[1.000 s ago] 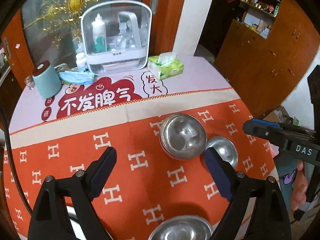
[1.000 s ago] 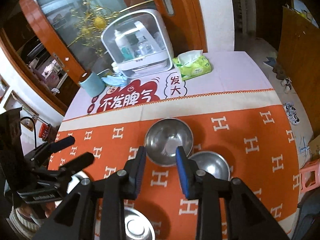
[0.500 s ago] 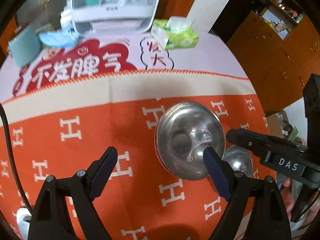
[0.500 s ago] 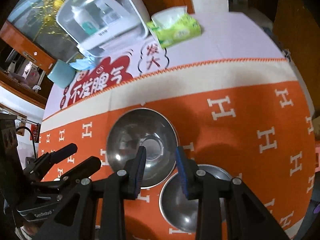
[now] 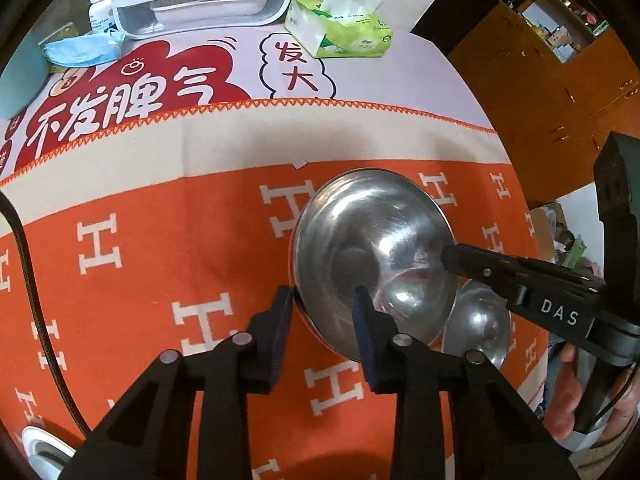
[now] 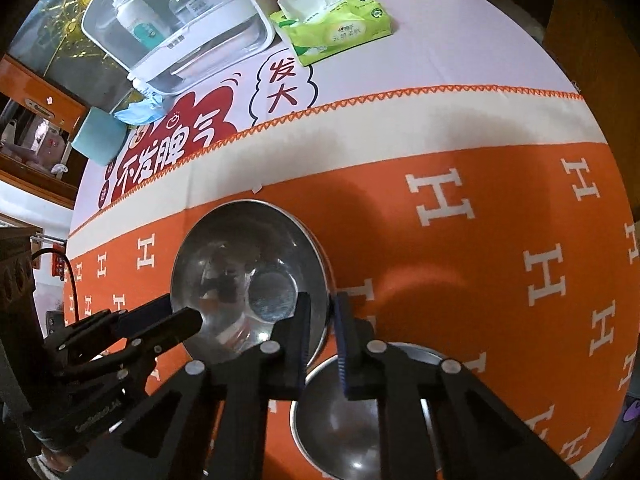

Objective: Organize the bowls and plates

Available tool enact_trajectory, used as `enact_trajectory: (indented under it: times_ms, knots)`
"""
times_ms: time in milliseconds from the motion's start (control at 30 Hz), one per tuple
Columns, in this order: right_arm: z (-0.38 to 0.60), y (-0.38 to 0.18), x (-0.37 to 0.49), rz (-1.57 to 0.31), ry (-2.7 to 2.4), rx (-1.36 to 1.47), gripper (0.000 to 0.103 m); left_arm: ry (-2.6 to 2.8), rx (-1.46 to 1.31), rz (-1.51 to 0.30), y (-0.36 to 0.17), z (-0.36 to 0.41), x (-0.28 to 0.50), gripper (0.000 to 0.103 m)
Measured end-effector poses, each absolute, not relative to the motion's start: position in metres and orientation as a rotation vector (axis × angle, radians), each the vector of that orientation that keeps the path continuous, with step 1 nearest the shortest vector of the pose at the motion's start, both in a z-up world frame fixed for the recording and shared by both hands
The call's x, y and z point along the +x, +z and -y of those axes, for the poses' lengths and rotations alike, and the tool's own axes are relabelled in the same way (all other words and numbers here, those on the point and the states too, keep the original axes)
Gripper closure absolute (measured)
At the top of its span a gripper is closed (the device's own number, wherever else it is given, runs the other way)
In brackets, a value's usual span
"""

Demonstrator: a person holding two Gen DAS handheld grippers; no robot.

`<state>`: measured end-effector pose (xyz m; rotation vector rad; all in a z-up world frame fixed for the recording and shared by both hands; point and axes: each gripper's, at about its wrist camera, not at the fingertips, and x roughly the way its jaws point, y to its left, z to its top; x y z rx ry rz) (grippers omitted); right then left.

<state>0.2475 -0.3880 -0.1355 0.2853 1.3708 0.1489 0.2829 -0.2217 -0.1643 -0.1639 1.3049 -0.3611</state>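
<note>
Both grippers now clamp the big bowl's rim

Left view: left gripper (image 5: 322, 300), wide apart a second ago, pinches big bowl (image 5: 372, 256) at its near-left rim; small bowl (image 5: 478, 328) just right; right view: right gripper (image 6: 322, 308) grips the near-right rim; lift seems next.

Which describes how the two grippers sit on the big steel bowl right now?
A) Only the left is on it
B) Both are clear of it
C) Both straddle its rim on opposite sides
C: the left gripper and right gripper each have one finger inside the big steel bowl and one outside its rim.
</note>
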Motion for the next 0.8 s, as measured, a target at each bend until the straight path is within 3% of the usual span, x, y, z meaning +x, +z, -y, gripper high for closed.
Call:
enact_trajectory:
  times_ms: [433,800]
  knots:
    - [0.388,-0.143,0.25,-1.38,0.133,0.302,0.097,-0.344,-0.307,-1.394,-0.192,0.206,0.29,0.088]
    - [0.375,-0.09,0.232,-1.293,0.207,0.361,0.097,-0.351,-0.272,-1.289,-0.117,0.185,0.266,0.088]
